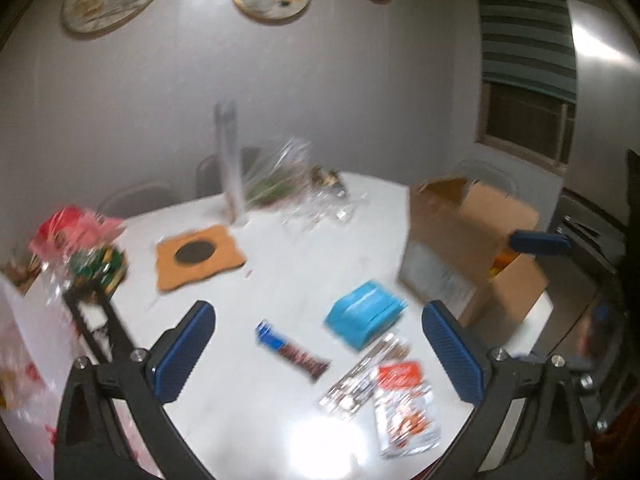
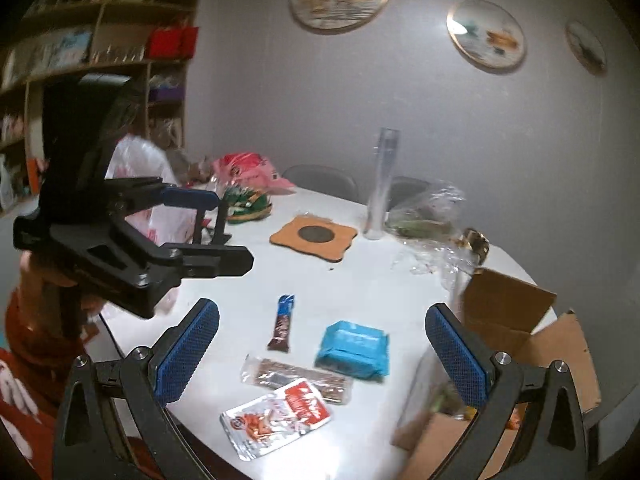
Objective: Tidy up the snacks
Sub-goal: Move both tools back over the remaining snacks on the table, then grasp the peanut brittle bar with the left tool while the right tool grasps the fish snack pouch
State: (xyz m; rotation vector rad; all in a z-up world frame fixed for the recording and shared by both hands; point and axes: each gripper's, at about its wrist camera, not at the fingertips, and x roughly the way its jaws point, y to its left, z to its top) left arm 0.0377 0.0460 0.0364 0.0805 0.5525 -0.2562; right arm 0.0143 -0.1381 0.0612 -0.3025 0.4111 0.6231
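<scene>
Several snacks lie on the white table [image 2: 360,284]: a blue packet [image 1: 364,316] [image 2: 354,348], a dark chocolate bar with a blue end [image 1: 292,350] [image 2: 283,323], a clear-wrapped brown bar [image 1: 366,376] [image 2: 296,378] and a red-and-white pouch [image 1: 404,408] [image 2: 276,414]. An open cardboard box [image 1: 472,244] [image 2: 516,320] stands at the right. My left gripper [image 1: 316,356] is open and empty above the snacks; it also shows in the right wrist view [image 2: 224,228]. My right gripper [image 2: 320,356] is open and empty; one fingertip [image 1: 540,242] shows over the box.
An orange coaster mat [image 1: 200,256] [image 2: 314,236], a tall clear glass [image 1: 230,164] [image 2: 382,184], clear plastic bags [image 1: 288,184] [image 2: 428,216], a pink bag [image 1: 72,232] [image 2: 244,168] and a green packet [image 1: 96,268] sit further back. Chairs stand behind the table. Shelves [image 2: 100,40] at left.
</scene>
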